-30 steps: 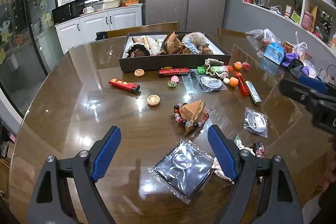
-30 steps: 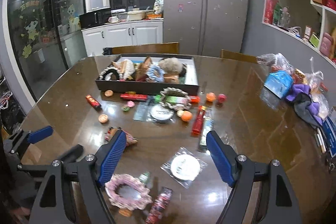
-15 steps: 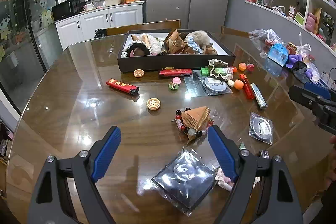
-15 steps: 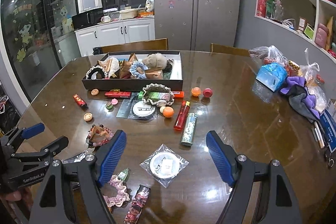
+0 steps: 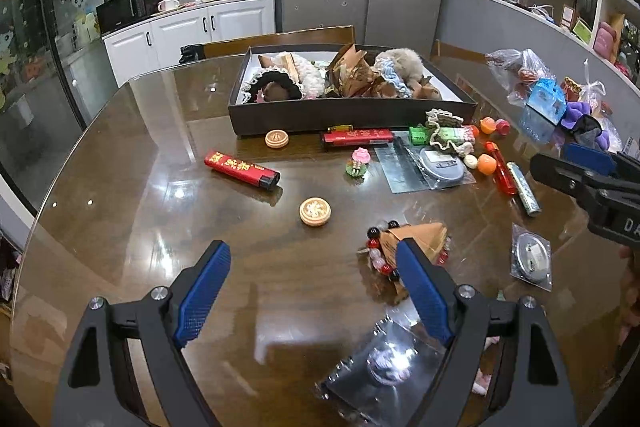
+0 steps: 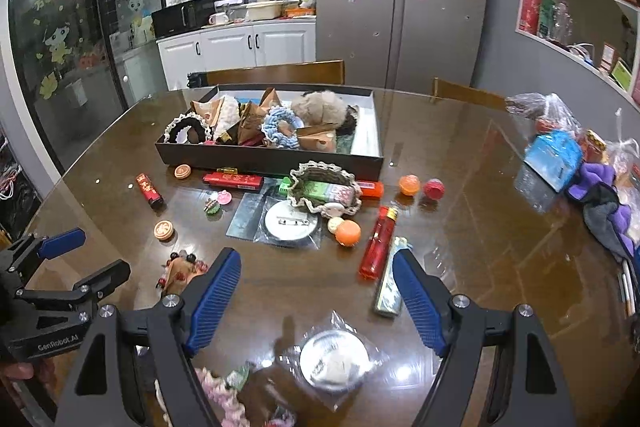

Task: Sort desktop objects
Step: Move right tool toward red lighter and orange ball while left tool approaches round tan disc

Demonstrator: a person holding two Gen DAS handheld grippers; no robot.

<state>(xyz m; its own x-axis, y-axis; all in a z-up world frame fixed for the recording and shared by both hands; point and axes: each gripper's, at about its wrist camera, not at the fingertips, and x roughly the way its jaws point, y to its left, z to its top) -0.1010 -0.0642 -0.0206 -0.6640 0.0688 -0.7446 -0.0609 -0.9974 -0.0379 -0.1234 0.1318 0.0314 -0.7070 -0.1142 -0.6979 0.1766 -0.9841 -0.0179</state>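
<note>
Hovering above a glossy brown desk (image 5: 120, 155), the left hand-held gripper (image 5: 314, 291) has its blue pads spread wide and holds nothing; just beyond its right pad lies a brown paper packet ringed by a bead bracelet (image 5: 404, 247), and below it a shiny dark plastic pouch (image 5: 384, 367). The right hand-held gripper (image 6: 318, 297) is likewise spread and empty, poised over a clear bag holding a round silver tin (image 6: 334, 353), with a pink scrunchie (image 6: 218, 393) near its left pad. A long dark tray (image 5: 344, 113) at the far side of the desk is heaped with scrunchies and brown paper packets. Scattered in front of it are a red lighter (image 5: 242, 167), two round wooden discs, one near the tray (image 5: 276, 139) and one closer in (image 5: 315, 211), an orange ball (image 6: 347, 233), a translucent red lighter (image 6: 378, 247) and a silver-green lighter (image 6: 392, 283) lying side by side. Plastic bags and a purple cloth (image 6: 600, 183) sit at the desk's right edge.
</note>
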